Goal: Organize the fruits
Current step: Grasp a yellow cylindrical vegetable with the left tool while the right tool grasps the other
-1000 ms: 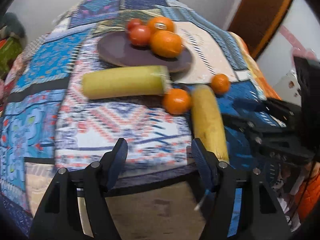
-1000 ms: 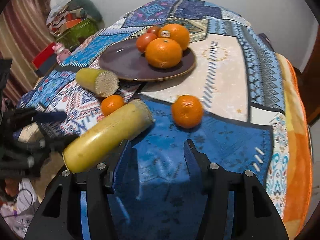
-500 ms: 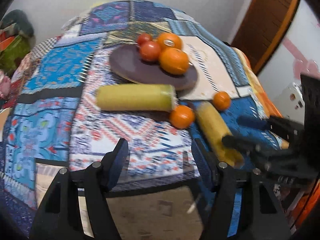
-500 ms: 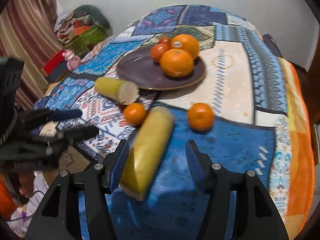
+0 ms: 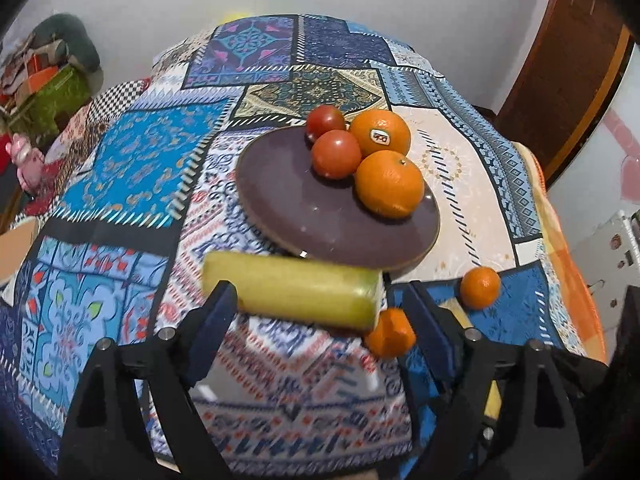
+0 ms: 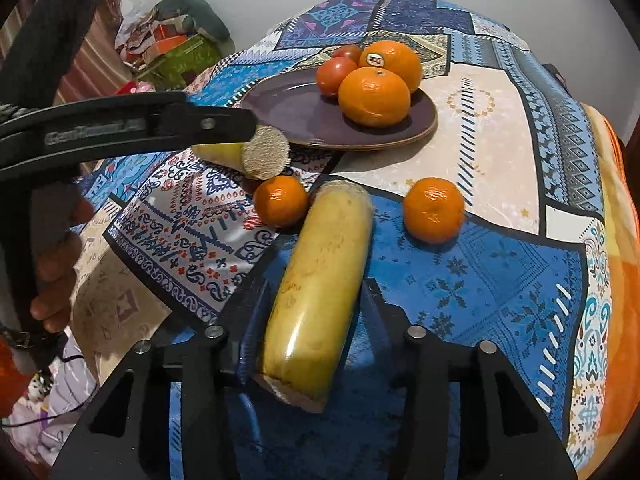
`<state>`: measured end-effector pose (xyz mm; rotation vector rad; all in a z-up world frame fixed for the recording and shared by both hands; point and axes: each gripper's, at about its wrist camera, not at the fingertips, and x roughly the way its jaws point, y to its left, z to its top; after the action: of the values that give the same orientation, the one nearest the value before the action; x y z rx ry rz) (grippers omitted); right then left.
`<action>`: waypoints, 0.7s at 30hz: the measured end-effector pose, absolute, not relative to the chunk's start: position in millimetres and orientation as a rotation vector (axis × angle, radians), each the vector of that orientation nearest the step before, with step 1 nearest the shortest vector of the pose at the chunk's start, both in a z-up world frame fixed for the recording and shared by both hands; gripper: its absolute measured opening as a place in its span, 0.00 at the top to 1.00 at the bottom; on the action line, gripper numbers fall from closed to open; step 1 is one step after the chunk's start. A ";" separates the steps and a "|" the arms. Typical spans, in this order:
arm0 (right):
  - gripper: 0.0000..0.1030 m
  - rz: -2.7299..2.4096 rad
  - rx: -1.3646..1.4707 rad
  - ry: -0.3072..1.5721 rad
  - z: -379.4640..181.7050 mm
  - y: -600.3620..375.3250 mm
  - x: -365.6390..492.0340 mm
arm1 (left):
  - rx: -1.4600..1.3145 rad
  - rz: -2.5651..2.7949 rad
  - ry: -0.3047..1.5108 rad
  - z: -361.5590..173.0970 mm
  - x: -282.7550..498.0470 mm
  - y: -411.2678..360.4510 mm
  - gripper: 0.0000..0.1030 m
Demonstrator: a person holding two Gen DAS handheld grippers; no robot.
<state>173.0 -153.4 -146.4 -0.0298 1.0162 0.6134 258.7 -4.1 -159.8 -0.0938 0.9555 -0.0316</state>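
A lived-in room of a home: a table under a bright blue patchwork-print cloth (image 5: 132,168), a brown wooden door (image 5: 568,68) beside plain white walls, and a heap of folded clothes and bags (image 6: 172,40) piled in the corner.

Left tongs (image 5: 316,312) wide (right tongs (image 6: 310,304) narrowed)

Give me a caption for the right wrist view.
Right gripper closing around a yellow cylinder; oranges and tomatoes wait on the purple plate.
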 end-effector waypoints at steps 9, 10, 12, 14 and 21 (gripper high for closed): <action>0.61 0.627 0.005 1.015 -147.2 -156.1 170.4 | -0.016 0.078 0.957 -175.6 276.1 -12.2 0.14; 0.61 0.626 0.007 1.013 -147.2 -157.0 170.3 | -0.020 0.062 0.960 -175.3 274.1 -9.1 0.14; 0.61 0.623 0.009 1.011 -146.5 -158.0 171.2 | -0.035 0.032 0.976 -174.3 269.3 -2.6 0.14; 0.61 0.615 0.016 1.006 -145.3 -160.7 170.9 | -0.060 -0.001 1.004 -175.7 263.2 4.8 0.16; 0.61 0.586 0.037 0.992 -141.0 -168.6 171.3 | -0.103 0.011 1.063 -185.0 226.8 43.1 0.32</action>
<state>171.3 -168.6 -141.0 0.0373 0.9924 0.5856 226.8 43.0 -185.0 -0.1033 1.0631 0.0111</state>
